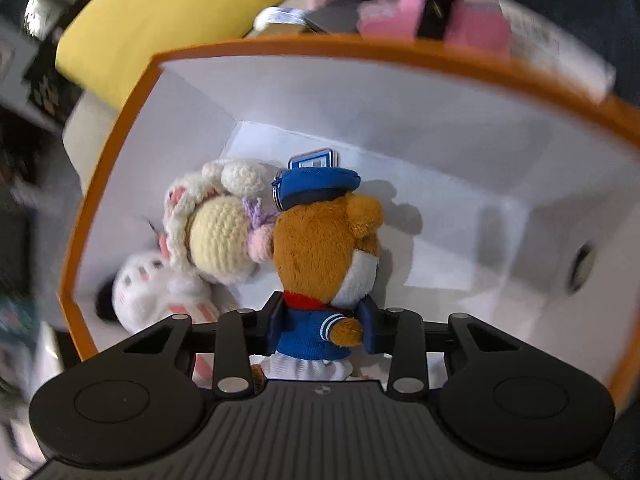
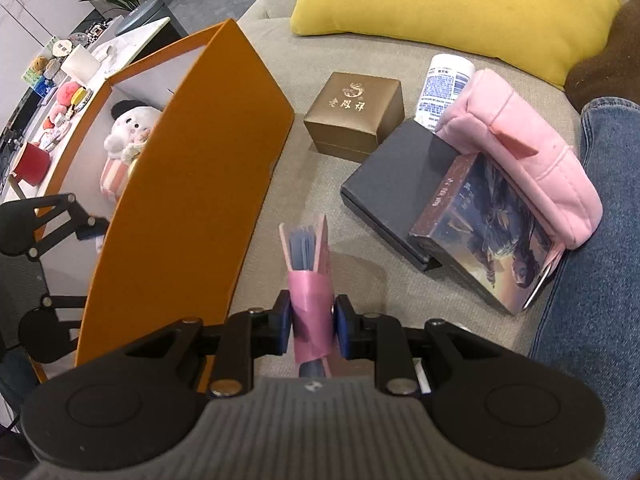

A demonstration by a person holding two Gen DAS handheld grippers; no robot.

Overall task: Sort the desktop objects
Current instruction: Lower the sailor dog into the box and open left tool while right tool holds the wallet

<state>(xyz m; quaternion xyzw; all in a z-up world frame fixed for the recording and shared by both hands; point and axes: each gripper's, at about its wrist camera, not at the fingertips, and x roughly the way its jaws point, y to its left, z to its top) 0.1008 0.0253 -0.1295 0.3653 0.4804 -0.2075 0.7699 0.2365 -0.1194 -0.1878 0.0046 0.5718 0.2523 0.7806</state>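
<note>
Left tool [image 1: 325,326]: sitting on both sides of the teddy bear [image 1: 326,248] in its blue jacket; I cannot tell if it is squeezing.
Teddy bear: hanging inside the orange box [image 1: 116,168], right next to the knitted doll [image 1: 218,224] and the white plush [image 1: 148,292].
Right tool [image 2: 313,322]: squeezing the pink card pack [image 2: 310,280] tight.
Card pack: standing up over the sofa [image 2: 316,184], just beside the orange box's outer wall.
Sofa: holding the gold box [image 2: 354,114], black box [image 2: 394,184] and pink pouch [image 2: 528,144].

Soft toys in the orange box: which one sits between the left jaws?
The brown bear in the blue cap and sailor jacket. The cream crocheted doll and the white plush lie beside it, clear of the jaws.
</note>
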